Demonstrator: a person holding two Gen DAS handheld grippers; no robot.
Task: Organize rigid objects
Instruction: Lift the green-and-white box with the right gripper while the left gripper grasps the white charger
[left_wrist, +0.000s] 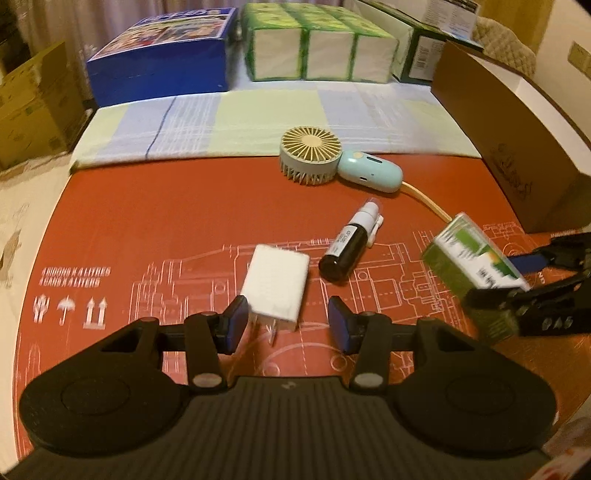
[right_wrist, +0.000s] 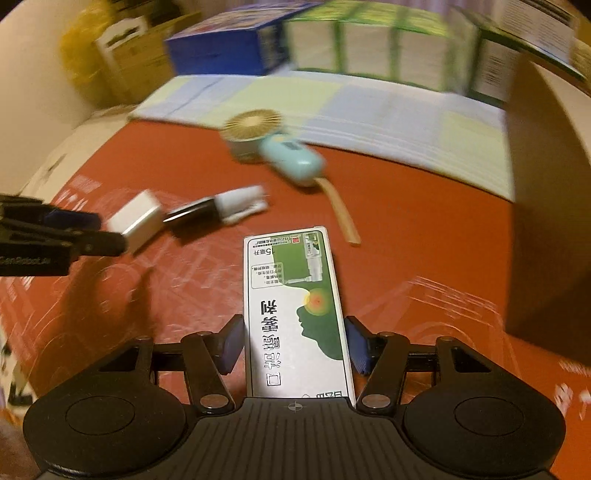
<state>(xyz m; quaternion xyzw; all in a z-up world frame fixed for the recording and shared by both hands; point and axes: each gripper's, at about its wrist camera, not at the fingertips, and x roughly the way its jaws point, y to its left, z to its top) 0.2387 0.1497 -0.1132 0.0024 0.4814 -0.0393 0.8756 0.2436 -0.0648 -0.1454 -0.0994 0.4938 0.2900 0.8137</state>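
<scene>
On the red mat (left_wrist: 155, 206), the left gripper (left_wrist: 288, 321) hangs over the white plug (left_wrist: 275, 284), with its jaws spread on each side of the plug's near end, and the left blue pad looks like it may touch the plug, but I cannot be sure. Off to the right, the right gripper (right_wrist: 295, 347) has its jaws squeezed on a green and white box (right_wrist: 295, 310), which sticks out past its fingers above the mat. Farther back on the mat lie a dark spray bottle (left_wrist: 349, 245) and a little fan (left_wrist: 314, 155), near the brown box (left_wrist: 517, 147).
</scene>
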